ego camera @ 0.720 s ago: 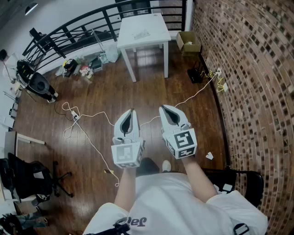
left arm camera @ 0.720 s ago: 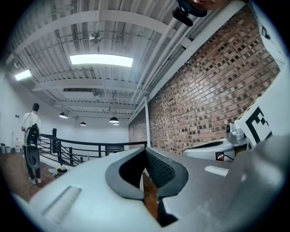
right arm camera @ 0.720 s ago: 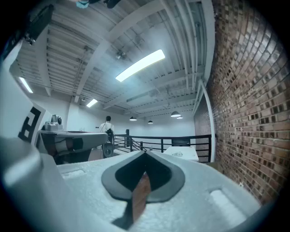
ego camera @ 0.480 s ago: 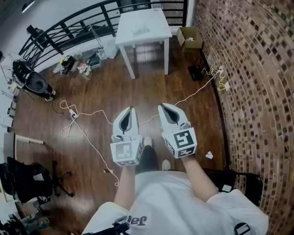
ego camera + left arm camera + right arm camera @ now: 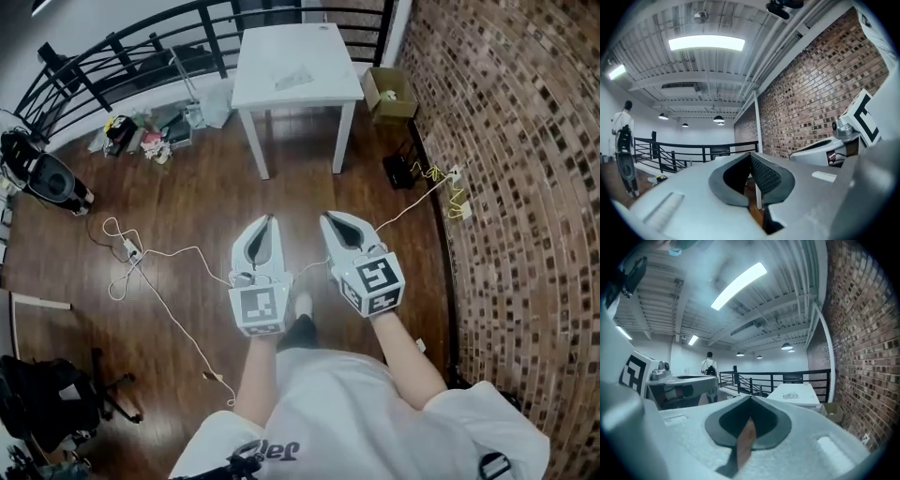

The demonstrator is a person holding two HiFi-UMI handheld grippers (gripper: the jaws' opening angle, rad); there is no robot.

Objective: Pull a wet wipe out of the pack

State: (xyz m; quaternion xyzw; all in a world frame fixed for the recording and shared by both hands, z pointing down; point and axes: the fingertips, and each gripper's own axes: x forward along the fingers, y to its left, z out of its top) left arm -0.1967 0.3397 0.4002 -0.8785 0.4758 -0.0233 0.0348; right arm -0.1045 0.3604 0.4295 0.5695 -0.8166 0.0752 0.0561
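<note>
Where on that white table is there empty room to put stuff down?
Almost all of the white table is bare: only the pack lies near its middle, so the strips along every edge are free. The floor to its left, by the railing, is crowded with clutter; a cardboard box sits to its right.

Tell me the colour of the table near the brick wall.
White; the table shows best in the head view.
</note>
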